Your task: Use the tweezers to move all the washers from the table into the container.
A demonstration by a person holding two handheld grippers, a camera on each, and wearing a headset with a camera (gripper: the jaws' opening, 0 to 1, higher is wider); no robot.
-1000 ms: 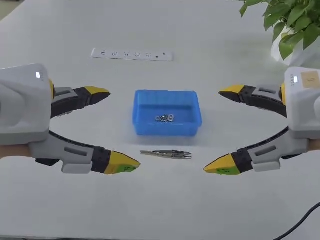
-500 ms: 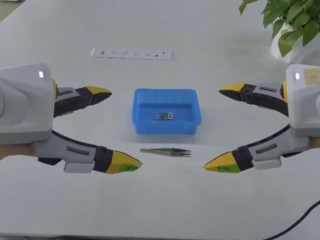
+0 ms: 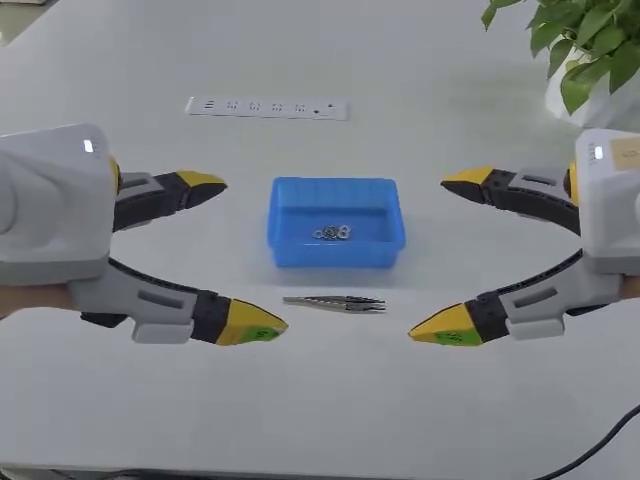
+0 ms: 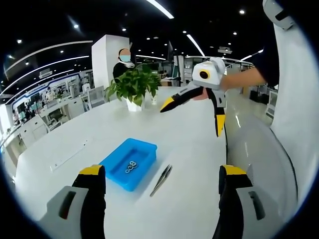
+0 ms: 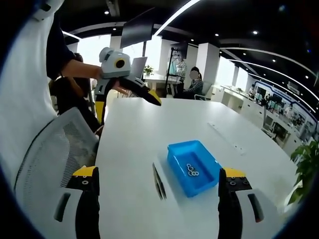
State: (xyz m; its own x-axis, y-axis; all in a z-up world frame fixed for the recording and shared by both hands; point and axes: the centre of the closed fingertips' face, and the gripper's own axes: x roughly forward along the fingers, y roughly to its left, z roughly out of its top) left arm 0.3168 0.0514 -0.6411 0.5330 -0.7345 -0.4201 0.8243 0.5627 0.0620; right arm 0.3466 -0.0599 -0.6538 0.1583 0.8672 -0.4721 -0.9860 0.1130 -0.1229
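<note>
**A:** Where were the two grippers?

**B:** In the head view, the left gripper [image 3: 245, 254] was held above the white table [image 3: 320, 410], to the left of the blue container [image 3: 335, 256]. The right gripper [image 3: 435, 256] was to its right. Their tips pointed inward, toward each other. Each had its yellow-tipped jaws spread wide, with nothing between them.

**A:** And the washers?

**B:** A small cluster of washers [image 3: 331, 233] lay inside the container, near the middle of its floor. They were too small to count.

**A:** Where were the tweezers?

**B:** The tweezers [image 3: 335, 303] lay flat on the table, just in front of the container's near wall and not touching it. They sat between the two nearer jaw tips, and neither gripper touched them.

**A:** Anything else on the table?

**B:** A white power strip [image 3: 267, 107] lay beyond the container. A leafy green plant [image 3: 580, 50] stood at the far right. A dark cable [image 3: 600, 450] crossed the near right corner.
</note>
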